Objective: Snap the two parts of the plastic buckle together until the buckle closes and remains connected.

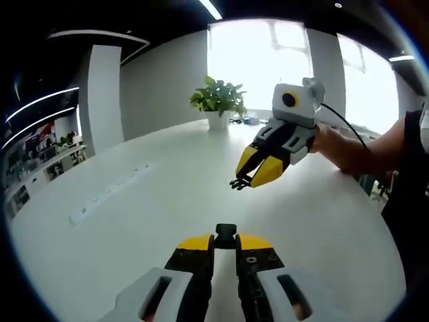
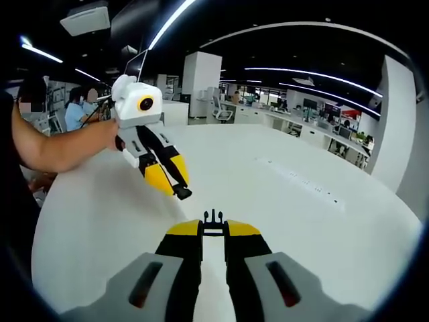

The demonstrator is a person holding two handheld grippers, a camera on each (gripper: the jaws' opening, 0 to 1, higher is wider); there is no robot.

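Observation:
My left gripper (image 1: 225,241) rises from the bottom of the left gripper view, shut on the black socket half of the buckle (image 1: 226,232), which pokes out past its yellow tips. Further out and to the right hangs my right gripper (image 1: 253,176), above the white table (image 1: 154,208); it is shut on the pronged half (image 1: 240,182). In the right gripper view, my right gripper (image 2: 213,229) pinches that pronged half (image 2: 213,217), prongs pointing forward. The left gripper (image 2: 175,186) comes in from the left with the socket half (image 2: 182,193) at its tip. The two halves are apart.
A potted plant (image 1: 218,100) stands at the table's far edge before bright windows. A long flush socket strip (image 1: 107,194) (image 2: 301,182) runs across the tabletop. The person's forearms (image 1: 362,151) (image 2: 60,144) hold the grippers. Office desks (image 2: 315,127) and seated people (image 2: 77,111) lie beyond.

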